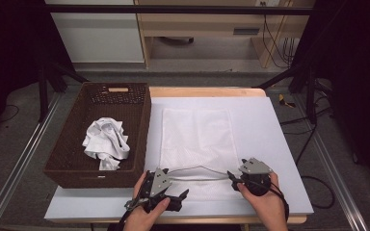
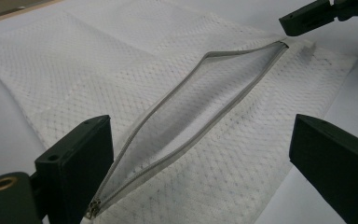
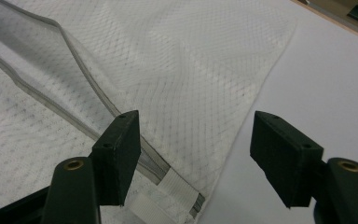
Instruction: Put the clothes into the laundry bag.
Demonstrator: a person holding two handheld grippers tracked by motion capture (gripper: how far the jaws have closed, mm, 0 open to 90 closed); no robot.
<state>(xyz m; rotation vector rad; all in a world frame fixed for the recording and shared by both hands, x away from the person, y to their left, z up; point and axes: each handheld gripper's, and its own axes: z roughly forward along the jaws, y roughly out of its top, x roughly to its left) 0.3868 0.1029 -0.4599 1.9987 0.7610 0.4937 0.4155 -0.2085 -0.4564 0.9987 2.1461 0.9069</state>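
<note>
A white mesh laundry bag lies flat on the white mat, its zipper opening gaping along the near edge. My left gripper sits at the bag's near left corner, open. In the left gripper view the jaws stand wide either side of the gaping zipper, with the zipper pull by the left jaw. My right gripper is at the near right corner, open. In the right gripper view its jaws straddle the bag's corner, with the zipper's end tab just beside the left jaw.
A brown wicker basket stands left of the bag, holding a crumpled white cloth. The white mat reaches to the right of the bag. Beyond the table are dark stand legs and cables on the floor.
</note>
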